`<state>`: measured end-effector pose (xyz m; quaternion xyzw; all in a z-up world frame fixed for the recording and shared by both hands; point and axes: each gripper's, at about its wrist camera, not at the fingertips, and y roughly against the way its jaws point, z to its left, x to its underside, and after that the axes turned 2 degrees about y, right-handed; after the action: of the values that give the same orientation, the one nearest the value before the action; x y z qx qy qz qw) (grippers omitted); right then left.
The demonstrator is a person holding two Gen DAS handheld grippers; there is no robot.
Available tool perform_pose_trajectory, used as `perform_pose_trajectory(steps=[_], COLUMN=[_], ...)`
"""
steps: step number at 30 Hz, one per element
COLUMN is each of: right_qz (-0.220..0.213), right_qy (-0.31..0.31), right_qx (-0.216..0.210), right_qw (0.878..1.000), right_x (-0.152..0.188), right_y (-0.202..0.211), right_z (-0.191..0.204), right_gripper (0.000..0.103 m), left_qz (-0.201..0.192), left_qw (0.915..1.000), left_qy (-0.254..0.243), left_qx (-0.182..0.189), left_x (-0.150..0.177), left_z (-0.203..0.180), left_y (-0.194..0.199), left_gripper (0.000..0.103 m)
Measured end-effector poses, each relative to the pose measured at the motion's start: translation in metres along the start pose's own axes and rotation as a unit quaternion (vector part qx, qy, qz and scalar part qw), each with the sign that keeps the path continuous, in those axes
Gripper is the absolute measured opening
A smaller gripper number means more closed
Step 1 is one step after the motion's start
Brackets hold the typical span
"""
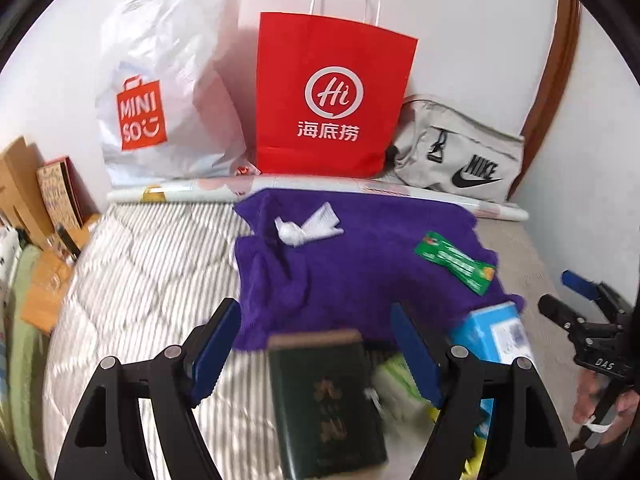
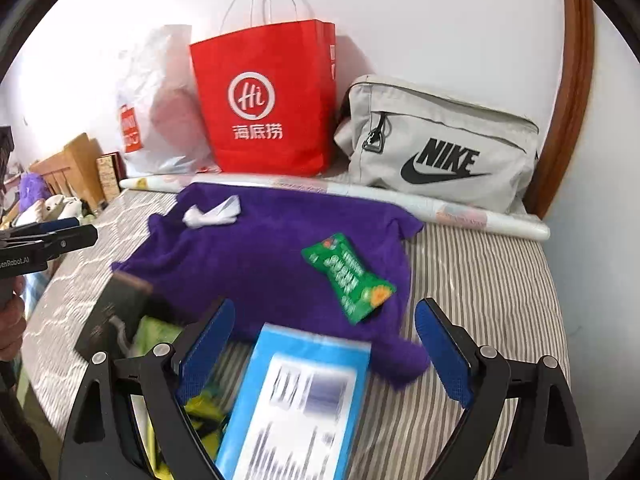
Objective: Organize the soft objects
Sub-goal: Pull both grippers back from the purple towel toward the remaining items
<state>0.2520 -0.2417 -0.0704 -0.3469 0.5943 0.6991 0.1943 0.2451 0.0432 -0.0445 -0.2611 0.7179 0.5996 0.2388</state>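
Both grippers angled down over the bed, jaws wide, nothing gripped.

Left gripper (image 1: 316, 354) hangs above a dark green book (image 1: 326, 404); right gripper (image 2: 326, 354) above a glossy blue box (image 2: 296, 404), pads clear of both. Fuzzy purple towel (image 2: 256, 264) lies rumpled on the striped quilt (image 2: 484, 280), carrying a crinkly green packet (image 2: 348, 276) and a crumpled white tissue (image 2: 212, 212).

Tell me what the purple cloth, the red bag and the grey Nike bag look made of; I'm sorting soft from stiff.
Purple cloth: fuzzy knit or fleece, matte, lying in soft folds. Red bag: stiff matte paper, judging by its sharp creases and flat standing sides, with white twisted-cord handles. Grey Nike bag: probably woven canvas or nylon, with stitched seams, a zipper and slumping sides.
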Motion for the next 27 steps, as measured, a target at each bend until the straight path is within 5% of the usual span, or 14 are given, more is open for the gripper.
perform_pose_trajectory(steps=[5,10,20,27], right_qz=[0.021,0.016,0.011,0.040], right_qy=[-0.034,-0.005,0.043,0.072], right_qx=[-0.041,-0.014,-0.030,-0.033], right_qw=[0.998,1.000,0.999,0.996], right_x=[0.020,0.045,0.094,0.119], right_y=[0.018,0.035,0.053,0.036], right_z=[0.002,0.023,0.071,0.100], right_gripper=[0.091,0.089,0.088,0.065], left_qz=[0.005,-0.007,0.002,0.011], left_qw=[0.9997,0.9997,1.0000,0.9999], left_qy=[0.018,0.020,0.004,0.002], left_qx=[0.016,0.014,0.004,0.007], left_x=[0.025,0.053,0.102,0.117], left_z=[0.003,0.003,0.005,0.015], left_y=[0.021,0.039,0.046,0.045], left_gripper=[0.076,0.076,0.076,0.076])
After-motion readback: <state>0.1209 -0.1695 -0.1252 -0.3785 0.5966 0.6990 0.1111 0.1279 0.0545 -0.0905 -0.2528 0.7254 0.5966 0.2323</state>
